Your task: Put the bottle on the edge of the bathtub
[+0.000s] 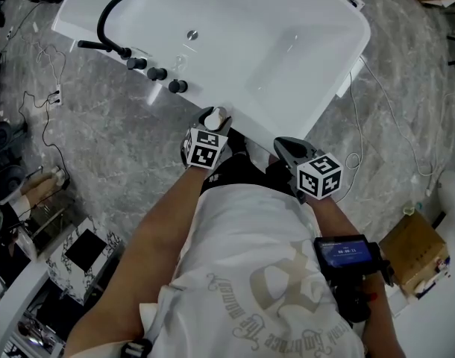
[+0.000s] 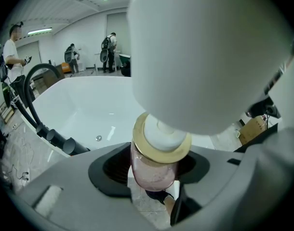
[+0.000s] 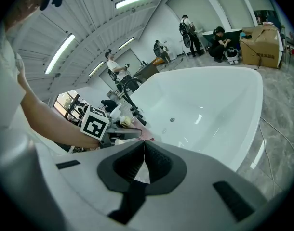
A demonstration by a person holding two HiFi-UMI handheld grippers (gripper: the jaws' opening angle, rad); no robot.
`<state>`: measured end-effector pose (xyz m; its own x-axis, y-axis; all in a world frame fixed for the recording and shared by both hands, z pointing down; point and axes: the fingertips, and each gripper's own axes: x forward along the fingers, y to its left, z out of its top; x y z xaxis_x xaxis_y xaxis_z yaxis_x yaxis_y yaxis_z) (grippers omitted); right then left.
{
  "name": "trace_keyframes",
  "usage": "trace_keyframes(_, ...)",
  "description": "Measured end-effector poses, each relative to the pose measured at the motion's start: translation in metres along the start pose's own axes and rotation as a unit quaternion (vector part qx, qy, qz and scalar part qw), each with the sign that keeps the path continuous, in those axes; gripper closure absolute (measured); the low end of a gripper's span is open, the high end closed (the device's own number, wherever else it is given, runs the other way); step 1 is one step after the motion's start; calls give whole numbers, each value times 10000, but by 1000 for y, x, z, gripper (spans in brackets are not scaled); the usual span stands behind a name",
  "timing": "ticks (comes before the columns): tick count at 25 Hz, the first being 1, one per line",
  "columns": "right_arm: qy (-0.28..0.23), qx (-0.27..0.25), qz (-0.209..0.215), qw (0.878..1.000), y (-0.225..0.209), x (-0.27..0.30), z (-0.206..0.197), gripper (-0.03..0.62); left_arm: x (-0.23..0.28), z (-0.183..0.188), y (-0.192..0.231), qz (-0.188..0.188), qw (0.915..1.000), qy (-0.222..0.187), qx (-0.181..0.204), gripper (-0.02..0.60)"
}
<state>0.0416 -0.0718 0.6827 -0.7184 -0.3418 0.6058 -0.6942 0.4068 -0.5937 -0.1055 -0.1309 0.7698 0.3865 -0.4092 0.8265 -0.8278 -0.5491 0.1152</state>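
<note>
the left gripper (image 1: 210,130) has its jaws clamped on the bottle (image 1: 215,115), a clear pinkish one with a gold collar and a white pump head. it holds the bottle upright at the near edge of the white bathtub (image 1: 287,58), just right of the three black knobs (image 1: 157,74) and the curved black faucet (image 1: 112,13) on that same edge. whether the bottle's base touches the rim cannot be made out. the right gripper (image 3: 142,150) sits near it, also by the tub's near edge, with its jaws pressed together and nothing between them. the tub's drain (image 1: 192,34) lies toward the faucet end. a cardboard box (image 1: 414,252) stands on the grey floor (image 1: 115,148), well away from the tub.
</note>
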Motion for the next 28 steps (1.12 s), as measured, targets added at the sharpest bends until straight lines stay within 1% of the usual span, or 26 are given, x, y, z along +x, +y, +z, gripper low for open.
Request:
trace_keyframes(8,17,-9,32,10000,4,4,-2,588,-5,1,-1,-115,9998,-71,-112,331)
trace_keyframes(13,34,-50,76,10000,8,8,-1,588,-11,1,0,-110,9998,-61,-141,330)
trace_keyframes(21,48,-93,127,9999,13,9,-5,588,-29,7,-7,-127,9996,-191,-162,330)
trace_keyframes(24,34,-115,152,9998,17,12,-3,588,-34,8,-11,-221,9992,-244,-205,331)
trace_keyframes(28,14,-144,149,9998,19,15,-2,588,-39,9,-14,-306,9987,-344,-237,351)
